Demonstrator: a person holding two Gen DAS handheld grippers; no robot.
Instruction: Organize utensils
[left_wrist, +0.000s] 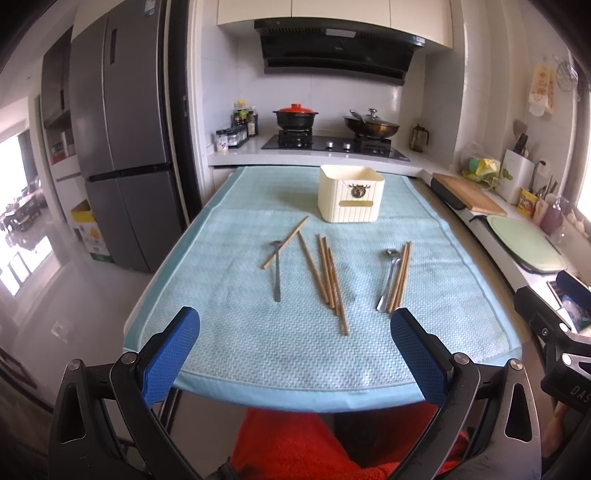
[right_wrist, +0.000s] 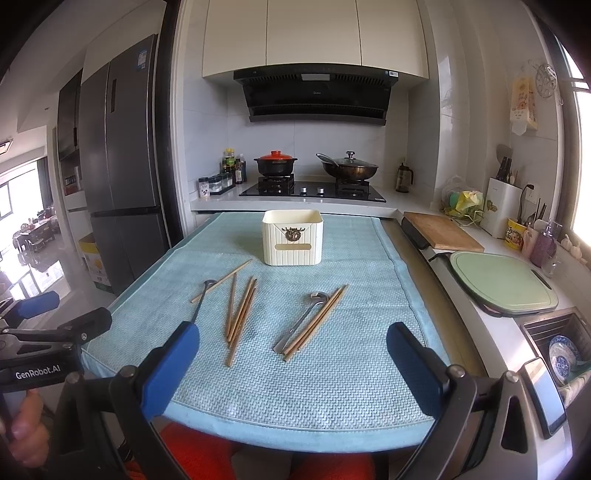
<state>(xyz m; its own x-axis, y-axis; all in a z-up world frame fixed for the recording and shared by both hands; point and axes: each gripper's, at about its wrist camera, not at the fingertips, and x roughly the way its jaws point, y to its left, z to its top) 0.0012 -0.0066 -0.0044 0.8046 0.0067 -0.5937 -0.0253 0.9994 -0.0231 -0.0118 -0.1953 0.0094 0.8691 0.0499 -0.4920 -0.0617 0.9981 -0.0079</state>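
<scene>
Left gripper (left_wrist: 295, 325): jaws wide open, nothing between the blue pads, held above the near edge of the table (left_wrist: 480, 325). Right gripper (right_wrist: 291, 339): jaws likewise spread wide and empty, also over the near edge. The left gripper's body shows at the left margin of the right wrist view, with a hand (right_wrist: 26, 428) on its handle.

Table covered by a light blue mat (left_wrist: 229, 347). Cream box (left_wrist: 350, 198) stands upright at the far middle of the mat, open top, emblem and label slot facing the cameras.

Utensils lie loose on the mat, all outside the box:
- Dark spoon (left_wrist: 276, 269) on the left, bowl pointing away, with a single chopstick (left_wrist: 285, 242) lying diagonally across its upper part.
- Chopstick bundle (left_wrist: 328, 277) in the middle, several sticks roughly parallel and overlapping, one reaching nearest the near edge.
- Silver spoon (left_wrist: 389, 278) on the right, touching a chopstick pair (left_wrist: 402, 275) just beside it on its right.

Behind the table: stove with a red-lidded pot (left_wrist: 295, 116) and a wok (left_wrist: 371, 125). Fridge (left_wrist: 122, 147) at left. Cutting board (right_wrist: 441, 230) and green board (right_wrist: 504, 282) on the counter at right.
</scene>
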